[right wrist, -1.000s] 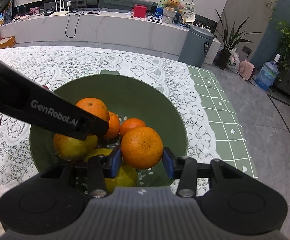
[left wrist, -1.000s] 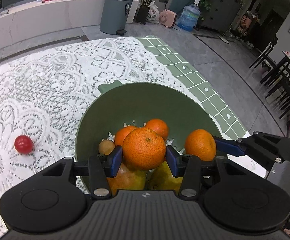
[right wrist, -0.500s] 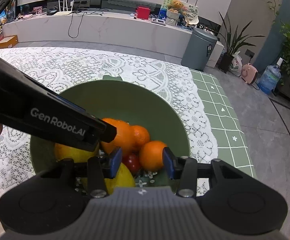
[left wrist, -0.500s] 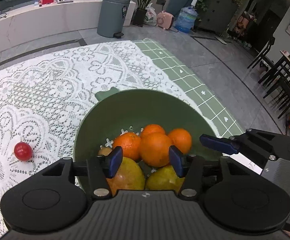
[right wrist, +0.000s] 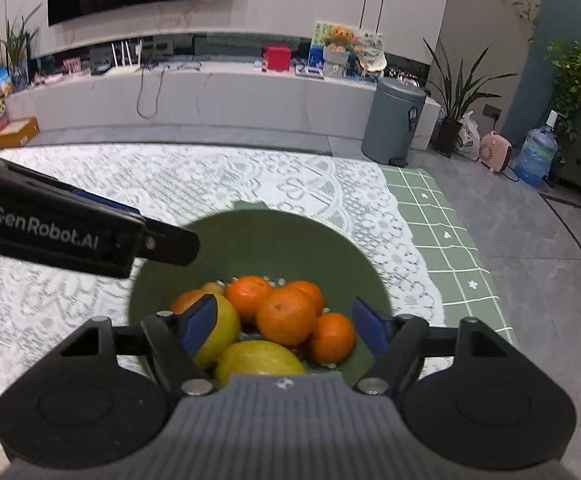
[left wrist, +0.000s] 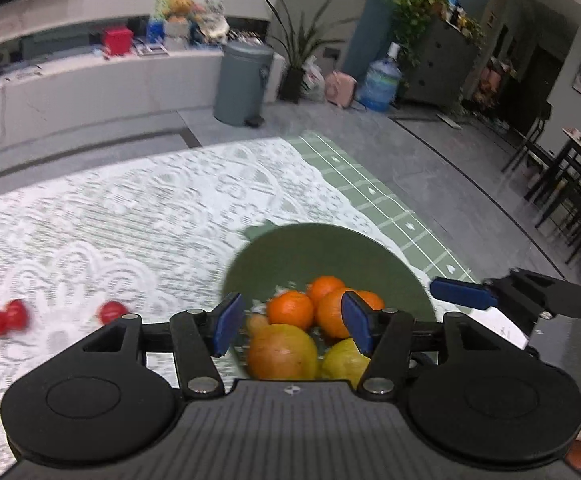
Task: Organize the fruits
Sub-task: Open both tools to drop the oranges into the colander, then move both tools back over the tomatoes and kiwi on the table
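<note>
Oranges [right wrist: 286, 316] released into bowl [right wrist: 290, 236]; both grippers empty; left gripper [right wrist: 90, 236] reads "GenRobot.AI".

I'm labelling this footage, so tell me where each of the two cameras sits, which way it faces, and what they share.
Left wrist: on the left gripper, looking forward and down over the round green bowl; its own open fingers and the right gripper show.
Right wrist: on the right gripper, facing the bowl and the white media wall; the left gripper crosses at left.
Shared: bowl of oranges, white lace tablecloth, grey bin.
</note>
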